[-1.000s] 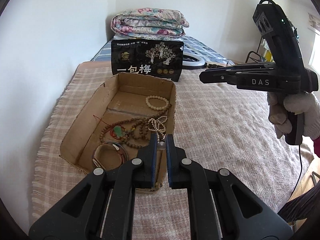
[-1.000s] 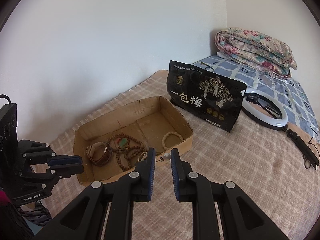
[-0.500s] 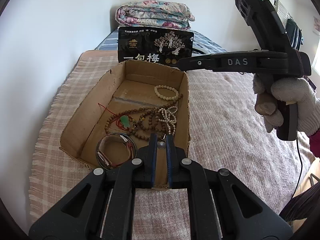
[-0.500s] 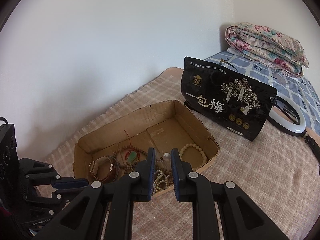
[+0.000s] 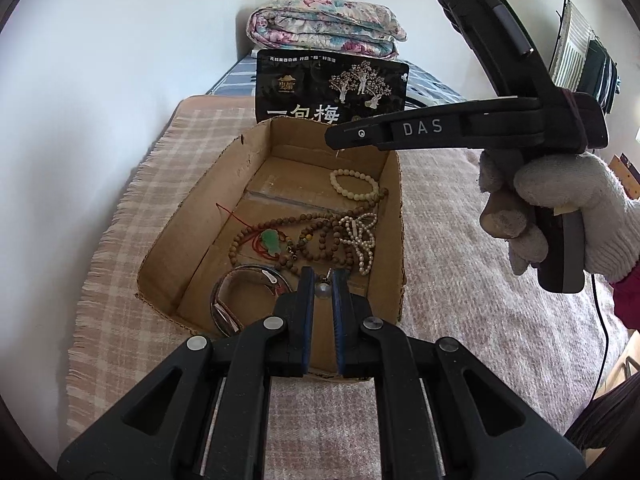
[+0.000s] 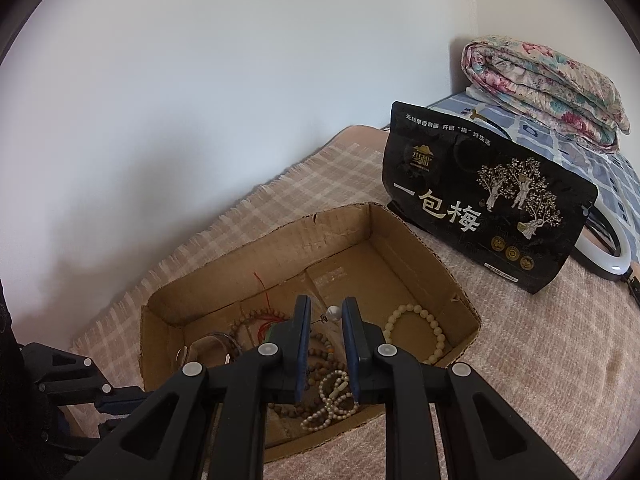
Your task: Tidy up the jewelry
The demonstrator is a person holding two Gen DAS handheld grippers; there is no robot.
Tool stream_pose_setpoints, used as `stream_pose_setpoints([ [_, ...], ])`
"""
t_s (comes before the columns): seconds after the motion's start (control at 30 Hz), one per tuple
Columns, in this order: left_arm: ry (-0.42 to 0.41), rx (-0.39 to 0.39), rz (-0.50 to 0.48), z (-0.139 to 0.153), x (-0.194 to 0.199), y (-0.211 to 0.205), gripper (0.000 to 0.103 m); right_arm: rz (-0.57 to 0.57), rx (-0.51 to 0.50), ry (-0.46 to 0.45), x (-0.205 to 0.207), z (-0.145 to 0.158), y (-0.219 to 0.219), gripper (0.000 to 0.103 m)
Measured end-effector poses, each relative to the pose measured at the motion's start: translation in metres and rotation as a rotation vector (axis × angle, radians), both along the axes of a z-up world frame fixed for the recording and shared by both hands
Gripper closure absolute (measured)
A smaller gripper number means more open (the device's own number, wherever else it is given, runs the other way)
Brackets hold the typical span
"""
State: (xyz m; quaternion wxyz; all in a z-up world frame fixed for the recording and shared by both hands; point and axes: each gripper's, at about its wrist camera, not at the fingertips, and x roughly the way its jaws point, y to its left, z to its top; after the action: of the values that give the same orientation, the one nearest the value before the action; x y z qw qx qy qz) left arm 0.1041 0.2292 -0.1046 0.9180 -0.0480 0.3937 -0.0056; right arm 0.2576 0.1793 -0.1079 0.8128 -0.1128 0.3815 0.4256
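Both grippers are poised over the cardboard box [image 5: 192,208] here. The left gripper [image 5: 323,276] is pinched narrow on a small pearl earring [image 5: 322,289], right above the box's near end. The right gripper [image 6: 326,312] pinches a matching pearl earring [image 6: 333,312] between its blue pads, over the middle of the box; a white-gloved hand [image 5: 560,208] grips its handle. Inside the box: a cream bead bracelet [image 5: 354,184] at the far end, a brown bead necklace [image 5: 288,224] with a green pendant [image 5: 271,242] mid-box, a tangled white bead strand [image 5: 360,240] beside it, and a bangle [image 5: 240,292] nearest. Behind the box stands a black snack bag [image 6: 480,208].
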Motion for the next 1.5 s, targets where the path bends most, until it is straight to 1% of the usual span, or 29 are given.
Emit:
stream_pose_setpoints([
  [0.07, -0.003, 0.002, 0.005, 0.001, 0.0, 0.002, 0.096, -0.001, 0.004, 0.005, 0.001, -0.001, 0.003, 0.084],
  [0.1, -0.002, 0.004, 0.008, 0.001, 0.001, 0.003, 0.096, -0.005, 0.007, 0.004, 0.002, -0.001, 0.003, 0.079],
  [0.17, -0.001, 0.006, 0.01, 0.001, 0.001, 0.003, 0.096, -0.014, 0.008, -0.002, 0.002, -0.001, 0.004, 0.074],
  [0.2, 0.0, 0.008, 0.012, 0.001, 0.002, 0.003, 0.095, -0.018, 0.007, -0.003, 0.003, -0.001, 0.004, 0.07],
  [0.23, 0.0, 0.01, 0.016, 0.002, 0.002, 0.003, 0.086, -0.021, 0.006, -0.002, 0.004, -0.001, 0.004, 0.063],
  [0.27, -0.005, 0.01, 0.016, 0.003, 0.002, 0.003, 0.068, -0.024, 0.007, 0.0, 0.004, -0.001, 0.004, 0.058],
  [0.3, -0.012, 0.009, 0.017, 0.004, 0.002, 0.003, 0.058, -0.033, 0.009, 0.001, 0.005, -0.001, 0.003, 0.044],
  [0.33, -0.022, 0.012, 0.024, 0.005, 0.002, 0.003, 0.044, -0.05, 0.009, -0.005, 0.006, 0.0, 0.001, 0.028],
  [0.37, -0.033, 0.016, 0.032, 0.006, 0.001, 0.003, 0.038, -0.068, 0.014, -0.013, 0.006, 0.001, 0.0, 0.022],
  [0.4, -0.039, 0.02, 0.037, 0.007, 0.0, 0.003, 0.038, -0.078, 0.021, -0.019, 0.007, 0.002, -0.002, 0.015],
  [0.47, -0.035, 0.027, 0.043, 0.009, 0.001, 0.003, 0.035, -0.097, 0.019, -0.015, 0.01, 0.003, -0.003, 0.01],
  [0.5, -0.034, 0.027, 0.044, 0.009, 0.001, 0.003, 0.033, -0.112, 0.008, -0.014, 0.012, 0.004, -0.004, 0.003],
  [0.53, -0.034, 0.027, 0.047, 0.01, 0.001, 0.003, 0.03, -0.126, 0.001, -0.018, 0.012, 0.004, -0.004, 0.0],
  [0.63, -0.038, 0.034, 0.055, 0.011, 0.001, 0.002, 0.028, -0.131, -0.008, -0.017, 0.013, 0.004, -0.005, 0.0],
  [0.8, -0.042, 0.033, 0.064, 0.015, 0.0, 0.001, 0.027, -0.132, -0.039, -0.02, 0.011, 0.004, -0.004, 0.0],
  [0.93, -0.057, 0.039, 0.06, 0.021, -0.001, -0.002, 0.027, -0.132, -0.044, -0.031, 0.006, 0.01, -0.006, 0.0],
  [1.1, -0.072, 0.044, 0.053, 0.029, -0.005, -0.006, 0.027, -0.135, -0.033, -0.051, -0.003, 0.023, -0.011, 0.0],
  [1.23, -0.092, 0.033, 0.054, 0.039, -0.009, -0.009, 0.027, -0.147, -0.02, -0.065, -0.012, 0.037, -0.019, 0.0],
  [1.37, -0.116, 0.041, 0.056, 0.052, -0.016, -0.013, 0.027, -0.16, -0.017, -0.105, -0.024, 0.056, -0.032, 0.0],
  [1.5, -0.118, 0.045, 0.062, 0.064, -0.023, -0.019, 0.026, -0.187, -0.017, -0.124, -0.035, 0.071, -0.049, 0.0],
])
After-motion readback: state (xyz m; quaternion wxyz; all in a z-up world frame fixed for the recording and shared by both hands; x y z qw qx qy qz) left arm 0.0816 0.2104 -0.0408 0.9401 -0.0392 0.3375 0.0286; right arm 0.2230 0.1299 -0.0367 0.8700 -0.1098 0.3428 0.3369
